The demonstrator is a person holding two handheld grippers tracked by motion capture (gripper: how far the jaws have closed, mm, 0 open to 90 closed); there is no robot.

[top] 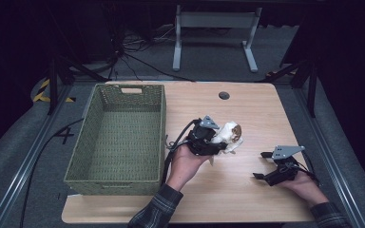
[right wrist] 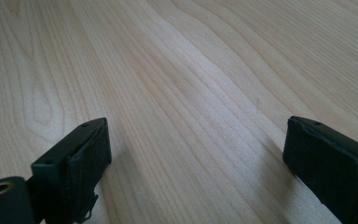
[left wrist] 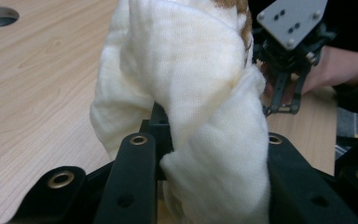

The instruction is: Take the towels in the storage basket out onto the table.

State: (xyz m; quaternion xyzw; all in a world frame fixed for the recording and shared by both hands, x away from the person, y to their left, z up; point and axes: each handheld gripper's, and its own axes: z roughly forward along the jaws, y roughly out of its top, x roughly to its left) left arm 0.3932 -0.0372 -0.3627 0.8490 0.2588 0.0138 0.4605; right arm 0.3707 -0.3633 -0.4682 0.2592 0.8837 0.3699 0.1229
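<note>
A white soft toy is clamped in the left tool mid-worktop; the basket lies to its left. The right tool is held apart, empty.

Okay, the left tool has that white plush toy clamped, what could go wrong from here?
1. The left tool pinches only a fold of the soft white plush toy with brown patches; most of it bulges beyond the jaws, so it might slip out in transit.
2. The green woven rectangular basket has tall walls, and the dangling toy could snag on the rim.
3. The right tool rests open nearby, so a wide swing might clip it.
</note>
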